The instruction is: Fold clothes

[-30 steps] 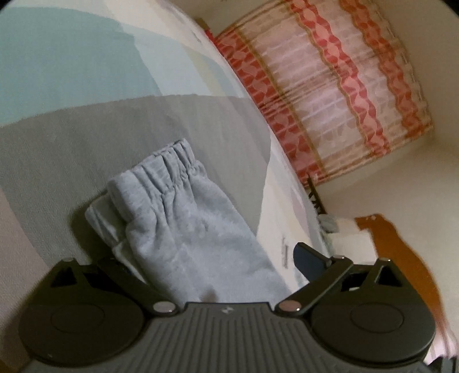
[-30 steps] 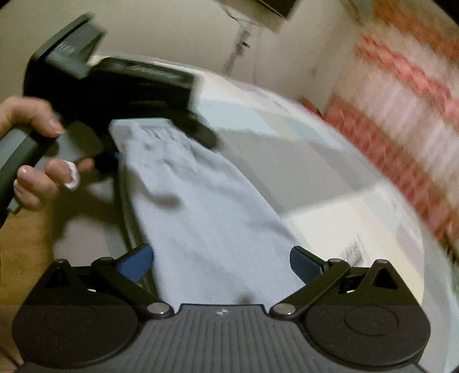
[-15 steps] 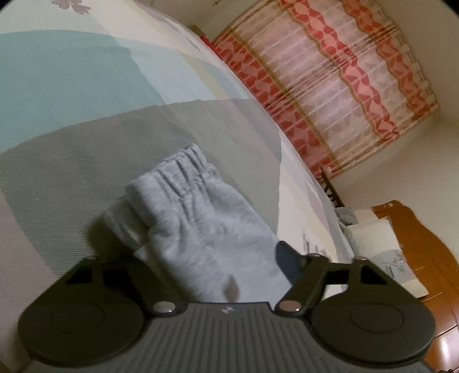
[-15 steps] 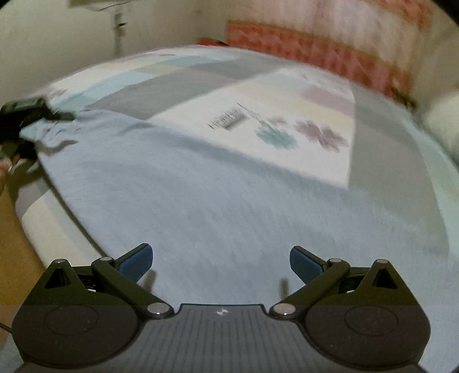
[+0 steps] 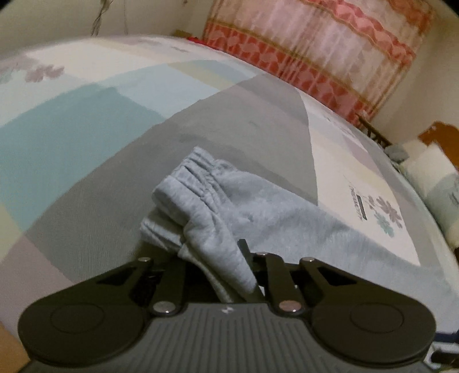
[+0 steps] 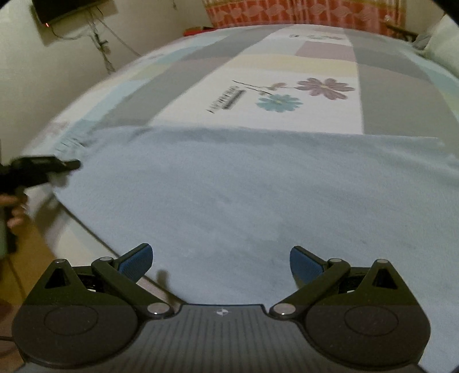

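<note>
Now closing left claw (image 5: 218, 258) on trousers (image 5: 229, 212) at waistband, near bed (image 5: 86, 120) edge; right claw (image 6: 221, 261) apart above cloth. Best gripping both layers fully before lifting.

The left wrist view sits low and close behind its own jaws, looking slantwise down across the bed (image 5: 86, 120) at the gathered end of the grey garment (image 5: 258, 212), with the red patterned curtain (image 5: 315, 51) and a pillow (image 5: 430, 172) beyond. The right wrist view looks down from just above the same garment (image 6: 243, 195) near the bed's edge (image 6: 86, 226), facing across the bedspread toward that curtain (image 6: 287, 11). Both share the garment, the flower print (image 6: 324, 87) and the curtain; the right view also catches the left gripper (image 6: 43, 169) at its left edge.
</note>
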Action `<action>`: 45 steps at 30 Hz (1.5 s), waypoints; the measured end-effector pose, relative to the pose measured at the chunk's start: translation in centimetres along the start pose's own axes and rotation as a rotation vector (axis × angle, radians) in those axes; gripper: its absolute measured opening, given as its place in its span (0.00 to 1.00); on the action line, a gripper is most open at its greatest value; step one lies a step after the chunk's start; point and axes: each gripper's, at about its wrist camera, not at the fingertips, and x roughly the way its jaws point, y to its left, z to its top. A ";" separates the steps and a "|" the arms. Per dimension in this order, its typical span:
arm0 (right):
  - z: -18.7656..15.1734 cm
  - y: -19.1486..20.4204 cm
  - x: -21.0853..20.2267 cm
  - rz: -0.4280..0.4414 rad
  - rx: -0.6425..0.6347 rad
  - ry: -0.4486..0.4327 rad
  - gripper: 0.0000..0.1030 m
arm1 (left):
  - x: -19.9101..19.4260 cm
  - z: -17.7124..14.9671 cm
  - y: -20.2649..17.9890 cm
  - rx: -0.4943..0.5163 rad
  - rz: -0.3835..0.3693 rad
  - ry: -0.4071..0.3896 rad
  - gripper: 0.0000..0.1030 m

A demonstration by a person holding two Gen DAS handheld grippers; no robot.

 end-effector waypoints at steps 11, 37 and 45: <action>5.7 1.7 4.1 0.466 0.320 0.033 1.00 | -3.5 1.3 -2.2 0.087 -0.088 -0.068 0.12; 14.2 5.8 16.9 0.446 0.599 0.169 1.00 | -1.0 -0.2 2.3 -0.077 -0.193 -0.003 0.15; 14.5 5.1 17.3 0.456 0.590 0.147 1.00 | 1.6 -0.9 6.0 -0.323 -0.304 0.009 0.37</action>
